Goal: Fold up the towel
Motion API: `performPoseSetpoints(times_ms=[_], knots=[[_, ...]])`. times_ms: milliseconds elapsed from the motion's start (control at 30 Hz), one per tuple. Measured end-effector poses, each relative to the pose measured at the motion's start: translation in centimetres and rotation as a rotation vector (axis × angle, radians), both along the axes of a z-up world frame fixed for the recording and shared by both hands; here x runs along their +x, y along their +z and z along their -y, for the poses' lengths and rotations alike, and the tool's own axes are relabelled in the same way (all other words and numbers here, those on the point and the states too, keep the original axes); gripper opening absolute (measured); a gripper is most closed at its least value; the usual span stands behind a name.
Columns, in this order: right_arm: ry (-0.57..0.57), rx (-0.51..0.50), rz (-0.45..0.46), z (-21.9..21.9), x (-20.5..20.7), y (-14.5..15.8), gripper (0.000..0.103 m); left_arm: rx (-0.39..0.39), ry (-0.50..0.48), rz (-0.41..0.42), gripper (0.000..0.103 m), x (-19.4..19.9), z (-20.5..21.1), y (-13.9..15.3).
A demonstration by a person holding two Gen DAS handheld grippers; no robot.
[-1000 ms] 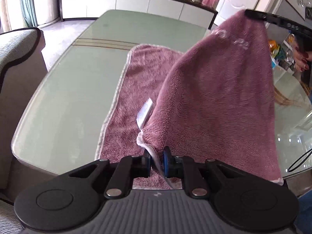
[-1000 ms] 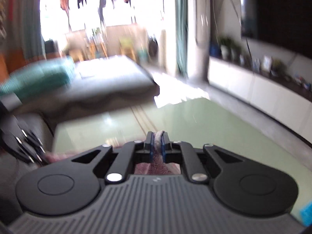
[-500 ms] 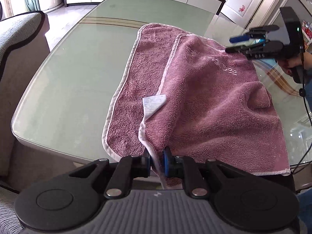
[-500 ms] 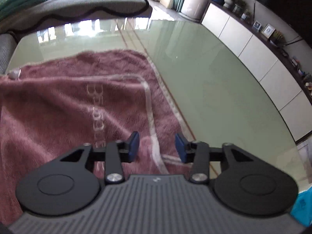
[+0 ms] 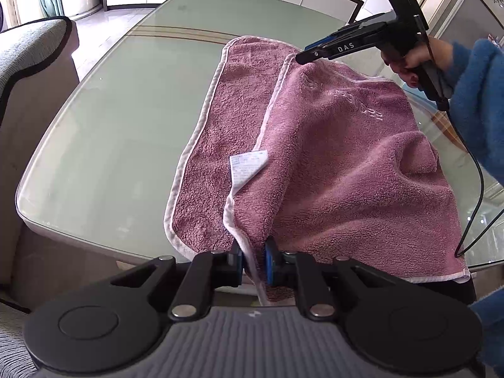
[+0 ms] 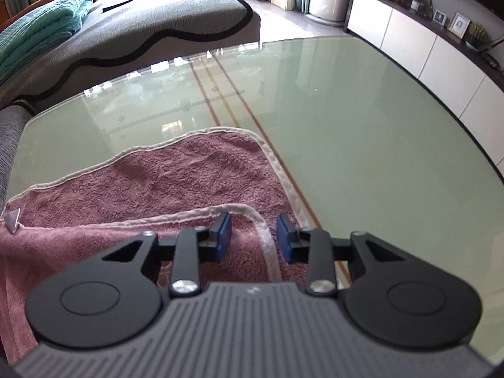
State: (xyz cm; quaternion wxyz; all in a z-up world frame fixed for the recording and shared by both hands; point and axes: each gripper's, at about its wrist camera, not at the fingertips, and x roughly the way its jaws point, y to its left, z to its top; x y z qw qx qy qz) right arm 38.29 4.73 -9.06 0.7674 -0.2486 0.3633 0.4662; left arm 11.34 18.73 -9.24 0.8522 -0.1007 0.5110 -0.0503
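Note:
A mauve towel [image 5: 340, 163] with a white hem lies on the green glass table [image 5: 126, 119], its right half folded over the left. A white care label [image 5: 247, 165] sticks out at the fold's edge. My left gripper [image 5: 253, 260] is shut on the towel's near corner at the table's front edge. My right gripper [image 5: 302, 58] is open just above the far corner of the folded layer. In the right wrist view the towel [image 6: 176, 182] lies below my right gripper [image 6: 253, 236], its hem between the open pads, untouched.
A grey sofa [image 5: 28, 53] stands left of the table; it also shows in the right wrist view [image 6: 151, 19] with a teal blanket [image 6: 41, 34]. White cabinets [image 6: 425, 50] run along the wall. A black cable [image 5: 472, 195] hangs from the right gripper.
The right gripper laid the lifted towel half down onto the table and opened, letting go of its corner. The left gripper kept its hold on the near corner.

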Motion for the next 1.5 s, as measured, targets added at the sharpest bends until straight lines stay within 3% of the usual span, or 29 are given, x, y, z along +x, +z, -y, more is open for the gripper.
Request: performPoseSetpoints(times_ms=[100, 300, 467, 567, 667, 733, 900, 1033, 1133, 1300, 1433, 1467, 1500], knots=[[0.010, 0.000, 0.001, 0.1, 0.0, 0.2, 0.007, -0.020, 0.007, -0.001, 0.016, 0.0, -0.3, -0.2], [0.010, 0.147, 0.039, 1.2, -0.5, 3.2, 0.003, -0.029, 0.034, 0.021, 0.016, -0.2, -0.7, 0.6], [0.011, 0.239, 0.093, -0.8, 0.4, 5.7, 0.003, -0.024, 0.056, 0.048, 0.016, 0.1, -1.2, 1.6], [0.009, 0.201, 0.103, -2.5, 1.1, 5.5, 0.003, -0.015, 0.069, 0.037, 0.016, 0.7, -1.7, 1.5], [0.016, 0.115, 0.050, -3.3, 1.9, 3.7, 0.007, -0.012, 0.059, 0.013, 0.016, 1.1, -1.8, 1.1], [0.026, 0.063, 0.039, -2.8, 2.0, 2.2, 0.022, -0.004, 0.041, 0.001, 0.016, 1.1, -1.6, 0.7], [0.029, 0.055, -0.033, -1.1, 2.5, 0.4, 0.034, -0.016, 0.030, -0.014, 0.016, 0.8, -1.5, 0.0], [0.088, 0.031, -0.070, -1.1, 2.0, 0.0, 0.035, -0.024, 0.043, -0.012, 0.016, 0.7, -1.8, -0.1], [0.118, -0.016, -0.037, -1.4, 0.8, -0.6, 0.034, -0.012, 0.036, -0.010, 0.016, 0.9, -1.6, -0.1], [0.112, 0.001, -0.003, -1.0, 0.4, -0.9, 0.029, -0.001, 0.035, -0.009, 0.016, 0.9, -1.4, -0.1], [0.096, -0.005, 0.016, -1.1, 0.7, -0.9, 0.038, 0.007, 0.034, -0.007, 0.016, 0.8, -1.2, -0.1], [0.101, -0.008, 0.013, -1.2, 0.7, -0.9, 0.038, 0.007, 0.035, -0.008, 0.016, 0.8, -1.2, -0.1], [0.106, -0.011, 0.011, -1.3, 0.7, -1.0, 0.031, 0.008, 0.035, -0.008, 0.016, 0.9, -1.2, -0.1]])
